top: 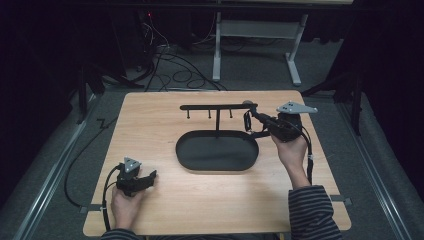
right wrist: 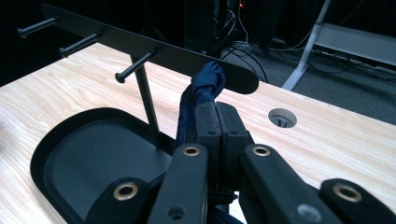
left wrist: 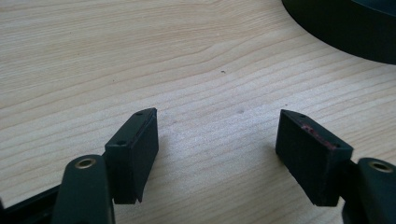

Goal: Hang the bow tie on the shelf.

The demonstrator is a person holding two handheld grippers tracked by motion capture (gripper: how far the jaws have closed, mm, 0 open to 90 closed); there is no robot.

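A black stand has an oval tray (top: 183, 150) and a thin post carrying a horizontal bar (top: 215, 106) with three pegs (right wrist: 135, 66). My right gripper (top: 253, 114) is at the bar's right end, shut on a dark blue fabric loop (right wrist: 208, 77) that looks like a hair tie. The loop (top: 247, 121) hangs just below the bar's end (right wrist: 233, 79). At the near left of the table my left gripper (top: 151, 175) rests low, open and with nothing between its fingers (left wrist: 135, 144). The tray's edge (left wrist: 345, 32) lies ahead of it to the right.
The light wooden table (top: 150, 125) has a round cable hole (right wrist: 282, 118) near its far right. Beyond the far edge are white desk legs (top: 217, 50) and loose cables (top: 175, 70) on the grey floor. Bare wood surrounds the tray.
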